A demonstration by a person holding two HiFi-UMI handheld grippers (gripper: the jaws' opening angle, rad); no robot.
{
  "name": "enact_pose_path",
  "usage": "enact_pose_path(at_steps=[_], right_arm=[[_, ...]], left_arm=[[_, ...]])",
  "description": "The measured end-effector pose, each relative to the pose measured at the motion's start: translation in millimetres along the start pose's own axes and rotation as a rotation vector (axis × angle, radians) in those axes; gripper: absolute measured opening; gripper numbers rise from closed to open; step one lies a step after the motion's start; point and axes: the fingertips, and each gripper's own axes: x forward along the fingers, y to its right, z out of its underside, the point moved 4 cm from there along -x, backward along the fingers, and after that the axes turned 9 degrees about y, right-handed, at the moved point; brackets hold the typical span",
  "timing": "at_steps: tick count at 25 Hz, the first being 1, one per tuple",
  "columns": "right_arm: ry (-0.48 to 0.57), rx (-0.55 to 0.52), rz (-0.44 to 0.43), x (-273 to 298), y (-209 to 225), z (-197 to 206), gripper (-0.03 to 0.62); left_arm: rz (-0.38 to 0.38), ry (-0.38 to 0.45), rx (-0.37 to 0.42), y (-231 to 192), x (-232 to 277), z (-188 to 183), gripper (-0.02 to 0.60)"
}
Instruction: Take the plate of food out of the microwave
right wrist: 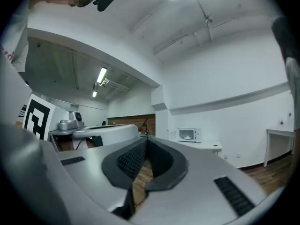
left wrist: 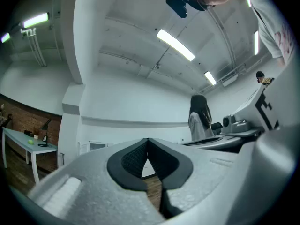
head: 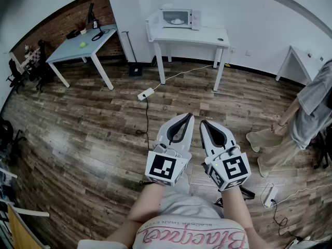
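A white microwave (head: 176,17) stands on a white table (head: 207,36) against the far wall, and a white plate (head: 177,21) shows behind its window. It also appears small and distant in the right gripper view, as the microwave (right wrist: 189,134). Both grippers are held side by side low in front of me, far from the table, pointing toward it. My left gripper (head: 188,116) is shut with nothing in it, its pads meeting at the tips (left wrist: 148,139). My right gripper (head: 203,123) is likewise shut and empty (right wrist: 146,138).
A wooden floor lies between me and the table, with a power strip (head: 146,94) and its cables on it. A pale blue table (head: 83,45) stands at the back left. A person (head: 306,113) stands at the right near another white table (head: 306,61).
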Motion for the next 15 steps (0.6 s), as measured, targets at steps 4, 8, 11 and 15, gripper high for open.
enact_pose_path(at_steps=[4, 8, 11, 15], right_arm=[[-0.012, -0.010, 0.000, 14, 14, 8, 0.012], [0.004, -0.007, 0.006, 32, 36, 13, 0.012], [-0.001, 0.011, 0.008, 54, 55, 18, 0.012], [-0.005, 0.008, 0.000, 87, 73, 27, 0.012]], left_arm=[[-0.005, -0.016, -0.014, -11, 16, 15, 0.006], [0.003, -0.022, -0.031, -23, 43, 33, 0.006], [0.015, -0.033, -0.037, -36, 67, 44, 0.006], [0.029, -0.035, -0.051, -58, 95, 60, 0.006]])
